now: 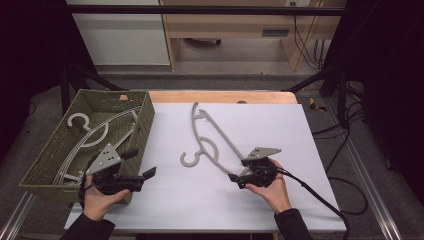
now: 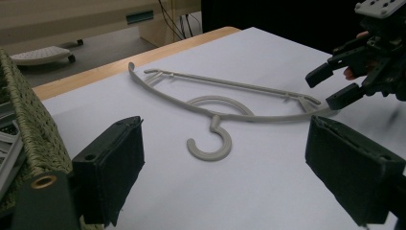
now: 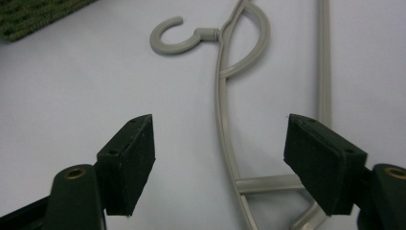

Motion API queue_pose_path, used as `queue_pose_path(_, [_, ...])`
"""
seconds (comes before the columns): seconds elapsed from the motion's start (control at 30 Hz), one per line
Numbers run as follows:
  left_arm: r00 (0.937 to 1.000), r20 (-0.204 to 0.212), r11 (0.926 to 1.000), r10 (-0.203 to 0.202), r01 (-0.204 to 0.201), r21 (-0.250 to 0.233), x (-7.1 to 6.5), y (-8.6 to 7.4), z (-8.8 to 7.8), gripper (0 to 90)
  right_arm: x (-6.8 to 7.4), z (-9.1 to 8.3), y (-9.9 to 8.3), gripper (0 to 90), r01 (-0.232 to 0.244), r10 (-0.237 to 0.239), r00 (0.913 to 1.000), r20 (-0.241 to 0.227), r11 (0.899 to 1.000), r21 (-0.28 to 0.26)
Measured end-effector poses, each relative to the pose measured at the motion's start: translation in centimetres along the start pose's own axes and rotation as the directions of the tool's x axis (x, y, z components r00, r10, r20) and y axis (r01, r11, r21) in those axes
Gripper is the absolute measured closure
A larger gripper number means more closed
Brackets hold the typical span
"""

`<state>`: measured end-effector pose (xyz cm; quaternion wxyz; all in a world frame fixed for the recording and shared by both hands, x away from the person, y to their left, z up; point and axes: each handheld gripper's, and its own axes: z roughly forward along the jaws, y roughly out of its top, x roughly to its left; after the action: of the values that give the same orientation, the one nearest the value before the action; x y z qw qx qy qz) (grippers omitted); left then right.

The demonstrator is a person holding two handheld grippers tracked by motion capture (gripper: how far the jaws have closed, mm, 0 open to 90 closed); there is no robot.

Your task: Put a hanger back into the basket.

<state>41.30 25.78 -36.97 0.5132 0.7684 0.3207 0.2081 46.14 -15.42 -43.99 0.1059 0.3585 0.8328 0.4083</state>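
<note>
My right gripper point(image 1: 239, 176) hangs with jaws released astride one end of the grey hanger point(image 1: 212, 137), which lies mid-bench; my left gripper point(image 1: 142, 170), jaws released too, hovers beside the basket point(image 1: 145, 120) at the bench's left edge.

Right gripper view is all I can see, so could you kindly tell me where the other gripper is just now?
Observer: The left gripper is held beside the near right corner of a green basket, with its jaws open and nothing between them.
Operator: Thank you. Is there anything in that basket?
Observer: Yes, more grey hangers lie inside it.
Operator: And how far does the hanger in front of me run beyond my frame?
Observer: The hanger on the table lies wholly on the white sheet. Its far end stops just short of the wooden table edge.
</note>
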Motion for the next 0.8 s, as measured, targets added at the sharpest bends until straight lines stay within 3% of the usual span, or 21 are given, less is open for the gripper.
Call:
queue_pose_path(0.27, [0.9999,0.01,0.9997,0.004,-0.004,0.022,0.0,-0.1,0.3,13.0,0.0,1.9,-0.7,42.7,0.027,-0.027,0.9996,0.004,0.994,0.107])
queue_pose_path(0.4, [0.9999,0.014,0.9997,0.003,-0.003,0.024,-0.1,-0.2,0.5,13.4,-0.2,2.5,-0.9,51.5,0.042,-0.043,0.999,0.008,0.99,0.132])
queue_pose_path(0.57, [0.9999,0.016,0.9995,0.005,-0.005,0.033,0.0,-0.3,0.6,14.2,-0.6,3.3,-0.8,65.0,0.025,-0.028,0.9993,0.024,0.989,0.147])
queue_pose_path(0.6, [0.9998,0.017,0.9995,0.005,-0.005,0.032,-0.1,-0.3,0.6,14.3,-0.8,3.4,-0.9,67.1,0.053,-0.056,0.9983,0.017,0.987,0.149])
queue_pose_path(0.77, [0.9998,0.019,0.9994,0.01,-0.01,0.032,-0.1,-0.2,0.6,14.7,-0.5,3.7,-0.7,75.5,0.062,-0.069,0.9972,0.03,0.982,0.18])
queue_pose_path(0.8, [0.9998,0.02,0.9994,0.009,-0.01,0.033,-0.1,-0.2,0.5,14.7,-0.7,3.8,-0.7,76.2,0.093,-0.099,0.9948,0.026,0.98,0.178])
